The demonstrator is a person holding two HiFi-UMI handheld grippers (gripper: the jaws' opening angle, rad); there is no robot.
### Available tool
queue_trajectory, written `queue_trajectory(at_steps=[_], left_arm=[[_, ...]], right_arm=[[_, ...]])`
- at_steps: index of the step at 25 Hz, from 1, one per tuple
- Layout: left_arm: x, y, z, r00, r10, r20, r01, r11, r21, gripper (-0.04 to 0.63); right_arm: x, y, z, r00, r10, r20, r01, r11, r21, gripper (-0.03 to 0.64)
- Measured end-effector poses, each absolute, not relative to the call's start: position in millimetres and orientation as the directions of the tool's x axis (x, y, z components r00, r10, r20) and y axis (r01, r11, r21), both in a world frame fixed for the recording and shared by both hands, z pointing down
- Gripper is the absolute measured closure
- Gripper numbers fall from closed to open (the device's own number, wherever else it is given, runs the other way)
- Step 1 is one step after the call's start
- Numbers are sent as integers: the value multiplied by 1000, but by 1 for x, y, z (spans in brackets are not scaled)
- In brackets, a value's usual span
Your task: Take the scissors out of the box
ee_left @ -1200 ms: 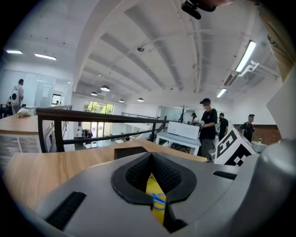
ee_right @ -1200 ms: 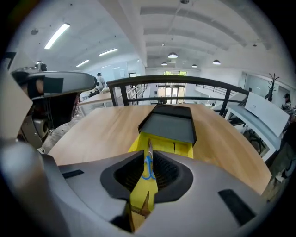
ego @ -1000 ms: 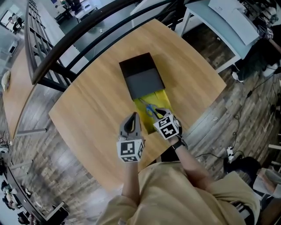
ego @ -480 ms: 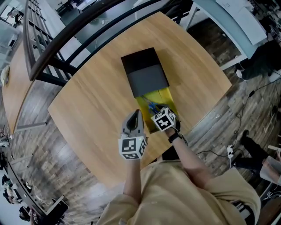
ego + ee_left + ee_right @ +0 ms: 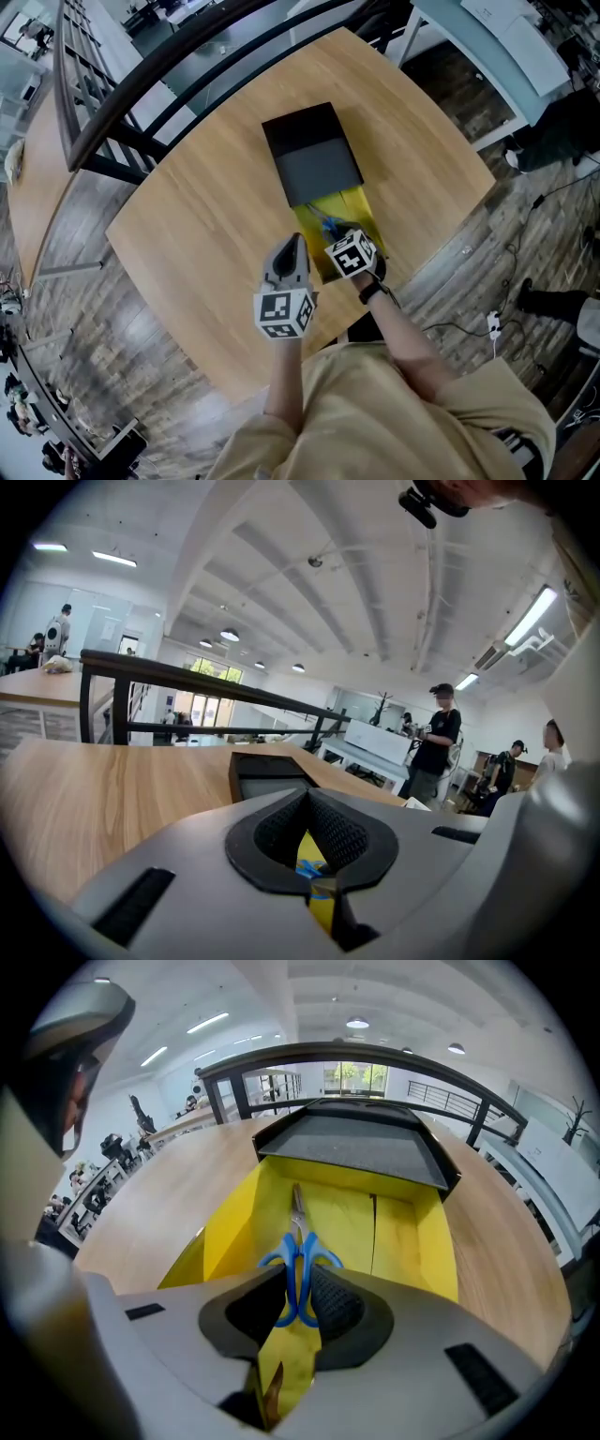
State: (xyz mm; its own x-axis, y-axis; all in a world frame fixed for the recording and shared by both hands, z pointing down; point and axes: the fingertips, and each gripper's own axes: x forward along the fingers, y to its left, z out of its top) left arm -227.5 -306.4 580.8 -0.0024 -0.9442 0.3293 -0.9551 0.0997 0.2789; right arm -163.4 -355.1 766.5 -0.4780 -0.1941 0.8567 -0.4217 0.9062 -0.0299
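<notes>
The blue-handled scissors lie flat in the yellow tray, blades toward the black box sleeve. My right gripper reaches down into the tray with its jaws closing. The handle loops sit between the pads, which touch them on both sides. From the head view the scissors show just beyond the right gripper, inside the yellow tray. My left gripper rests at the tray's near left corner. In its own view the left gripper is shut, with a strip of the yellow tray pinched between its jaws.
The black sleeve lies on a round wooden table, the tray pulled out toward me. A dark railing runs past the table's far left. A white desk stands at the upper right. People stand far off.
My right gripper has sunk into the yellow tray and now covers the scissors' handles. The left gripper has stayed at the tray's corner.
</notes>
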Motion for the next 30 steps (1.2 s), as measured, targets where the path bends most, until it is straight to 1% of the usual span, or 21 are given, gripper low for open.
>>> queue_trajectory(at_steps=[6, 11, 19, 26, 30], left_arm=[[-224, -294, 572, 11, -948, 317, -964, 74, 256, 586], [-217, -281, 564, 29, -954, 298, -970, 45, 238, 586], [-198, -258, 543, 59, -962, 266, -974, 3, 228, 586], [-193, -245, 520, 57, -974, 218, -986, -20, 165, 586], [-207, -231, 506, 11, -981, 193, -992, 14, 127, 586]], right_arm=[[-154, -349, 747, -505, -236, 830, -461, 887, -28, 534], [-144, -337, 731, -528, -276, 803, -521, 852, -49, 534], [-113, -311, 696, -555, -346, 756, -590, 805, -65, 534], [-97, -306, 644, -610, -452, 650, -624, 781, -42, 534], [-90, -297, 608, -638, -495, 591, -624, 781, -20, 534]])
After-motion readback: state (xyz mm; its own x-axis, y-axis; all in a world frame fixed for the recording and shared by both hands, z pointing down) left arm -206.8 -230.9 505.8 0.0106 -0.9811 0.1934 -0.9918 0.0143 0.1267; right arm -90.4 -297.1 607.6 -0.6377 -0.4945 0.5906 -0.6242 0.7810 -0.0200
